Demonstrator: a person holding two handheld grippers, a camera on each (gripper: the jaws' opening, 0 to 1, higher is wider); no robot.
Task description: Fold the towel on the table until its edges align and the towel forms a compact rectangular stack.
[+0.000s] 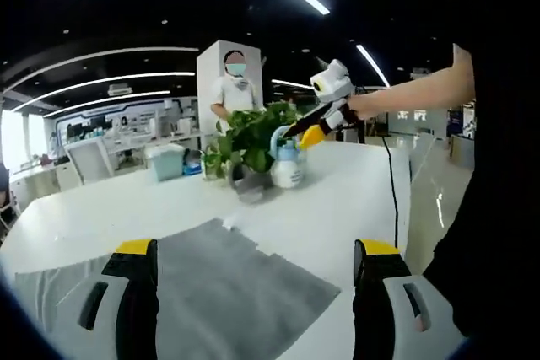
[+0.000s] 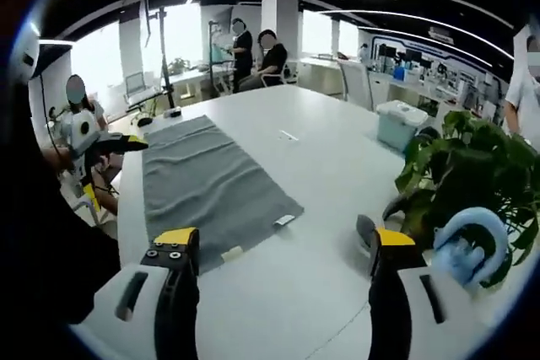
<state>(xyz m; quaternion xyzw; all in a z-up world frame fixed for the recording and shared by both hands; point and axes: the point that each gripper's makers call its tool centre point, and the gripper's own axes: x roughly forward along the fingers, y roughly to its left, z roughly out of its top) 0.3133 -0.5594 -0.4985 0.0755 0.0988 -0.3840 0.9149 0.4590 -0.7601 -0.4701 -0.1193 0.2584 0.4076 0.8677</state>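
Both pairs of tongs, left tongs (image 1: 253,263) and right tongs (image 2: 283,250), gape wide, holding nothing. A grey towel (image 1: 224,292) lies flat on the white table (image 1: 337,200), just beyond the left tongs; a potted plant (image 1: 253,145) stands farther off.

The towel (image 2: 211,187) lies flat on the bench (image 2: 321,158). Beyond the towel stands a potted plant (image 1: 253,145), a spray bottle (image 1: 287,162) just beside it.

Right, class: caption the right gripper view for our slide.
Grey towel lies flat on the white table, open right tool above its near corner.
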